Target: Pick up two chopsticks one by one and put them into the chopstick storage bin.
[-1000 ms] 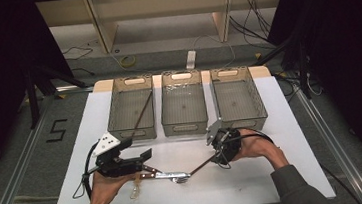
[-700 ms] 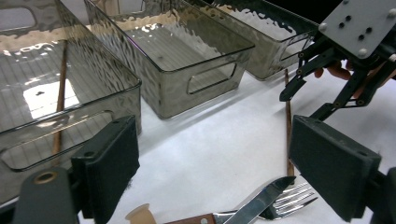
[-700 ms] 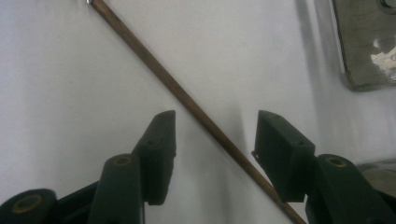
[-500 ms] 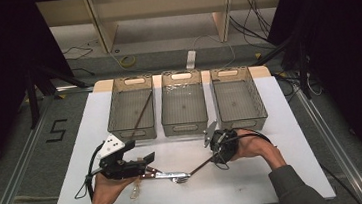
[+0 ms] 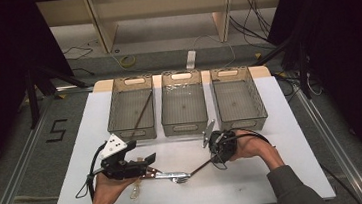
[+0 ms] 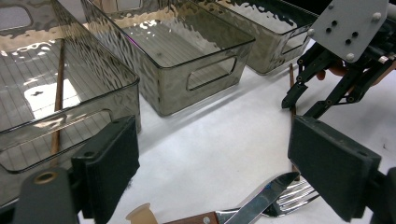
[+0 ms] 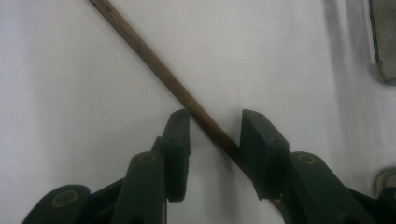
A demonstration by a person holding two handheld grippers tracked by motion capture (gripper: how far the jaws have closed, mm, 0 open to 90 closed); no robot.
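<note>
A white counter carries three clear grey bins in a row; the left bin holds one brown chopstick. Near the front edge lie a fork and a wood-handled knife, touching each other. The left claw rests just beside the knife handle, its jaws spread wide with nothing between them. The right claw points down at the counter, straddling a second brown chopstick that lies flat and slanted beside the fork. Its jaws have just been closing; the chopstick lies between the pads, and a gap remains, so it is not yet pinched.
</note>
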